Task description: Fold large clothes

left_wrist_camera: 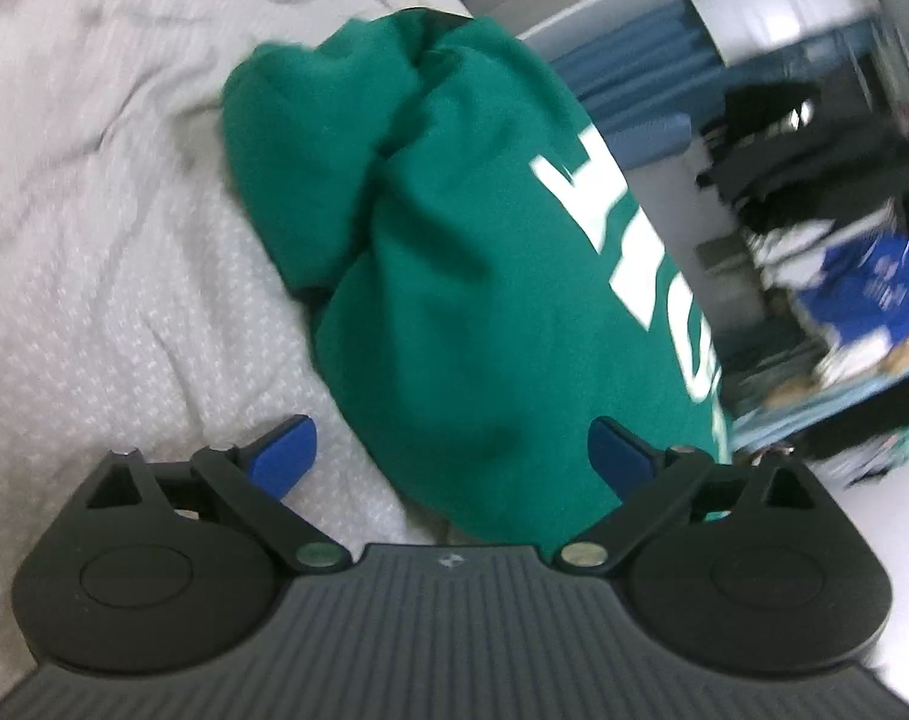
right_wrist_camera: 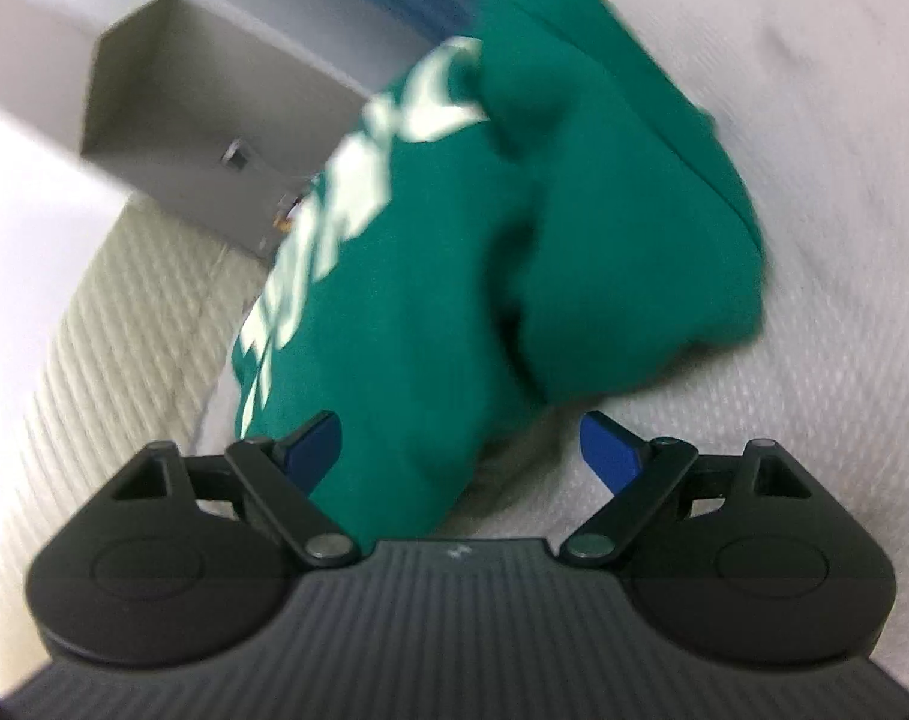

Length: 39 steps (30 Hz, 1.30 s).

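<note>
A green sweatshirt with white lettering lies bunched on the pale bed cover, near the bed's edge. My left gripper is open, its blue pads spread wide; the near end of the garment lies between them and neither pad presses on it. From the right wrist the same green sweatshirt shows folded over itself, white letters on its left side. My right gripper is open too, and the garment's near end reaches between its blue pads, close to the left one.
Beyond the bed's edge stand a blue and grey furniture piece and shelves with dark and blue clutter. A grey box-like unit sits beside the mattress side. Wrinkled bed cover spreads away from the garment.
</note>
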Each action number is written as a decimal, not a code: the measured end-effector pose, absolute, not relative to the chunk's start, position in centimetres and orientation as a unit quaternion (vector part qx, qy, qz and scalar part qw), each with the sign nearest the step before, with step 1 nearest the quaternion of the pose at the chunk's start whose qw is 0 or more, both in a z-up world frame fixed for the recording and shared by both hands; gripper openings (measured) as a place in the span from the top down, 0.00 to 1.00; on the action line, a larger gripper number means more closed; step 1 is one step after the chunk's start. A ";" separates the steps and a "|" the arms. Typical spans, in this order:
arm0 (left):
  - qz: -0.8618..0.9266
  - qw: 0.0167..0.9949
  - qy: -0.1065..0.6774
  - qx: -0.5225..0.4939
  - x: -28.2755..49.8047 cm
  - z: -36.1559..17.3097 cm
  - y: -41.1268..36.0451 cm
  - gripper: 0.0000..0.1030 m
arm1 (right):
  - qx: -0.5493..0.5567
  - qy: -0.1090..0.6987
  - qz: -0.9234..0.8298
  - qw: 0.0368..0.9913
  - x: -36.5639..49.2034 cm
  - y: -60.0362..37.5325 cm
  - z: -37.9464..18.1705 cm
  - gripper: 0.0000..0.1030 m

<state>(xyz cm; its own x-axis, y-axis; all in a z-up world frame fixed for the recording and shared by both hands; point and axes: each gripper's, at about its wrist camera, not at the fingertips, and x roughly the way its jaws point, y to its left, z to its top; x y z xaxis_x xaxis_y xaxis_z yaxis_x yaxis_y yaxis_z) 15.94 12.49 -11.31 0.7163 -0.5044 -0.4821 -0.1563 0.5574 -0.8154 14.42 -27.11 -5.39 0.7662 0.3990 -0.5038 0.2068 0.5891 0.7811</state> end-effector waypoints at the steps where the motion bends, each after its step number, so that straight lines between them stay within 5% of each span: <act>1: -0.110 0.799 0.352 -0.475 16.0 -11.8 12.9 0.02 | 0.466 0.336 0.047 0.817 14.7 -27.5 -6.0 0.15; 9: -0.116 0.745 0.313 -0.577 18.0 -15.2 14.3 0.00 | 0.563 0.296 0.014 0.772 17.0 -29.3 -9.3 0.12; 13: -0.106 0.742 0.296 -0.591 19.7 -15.9 14.2 0.00 | 0.595 0.256 0.025 0.761 17.9 -29.4 -9.8 0.01; 30: -0.063 0.772 0.249 -0.582 24.7 -14.8 12.3 0.01 | 0.562 0.241 -0.005 0.792 26.0 -29.2 -10.7 0.00; 34: -0.058 0.786 0.247 -0.564 24.7 -14.3 12.0 0.24 | 0.552 0.236 0.005 0.800 26.2 -29.4 -10.5 0.04; 39: -0.063 0.804 0.245 -0.539 24.0 -13.3 12.2 0.45 | 0.513 0.239 0.008 0.824 25.5 -29.7 -8.9 0.37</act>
<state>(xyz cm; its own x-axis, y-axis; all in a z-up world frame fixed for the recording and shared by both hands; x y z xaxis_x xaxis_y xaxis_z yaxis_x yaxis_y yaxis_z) 24.04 12.21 -13.33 0.8720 -0.3648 -0.3265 -0.1633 0.4119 -0.8965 25.46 -29.71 -8.93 0.8855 0.2594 -0.3856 0.2317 0.4729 0.8501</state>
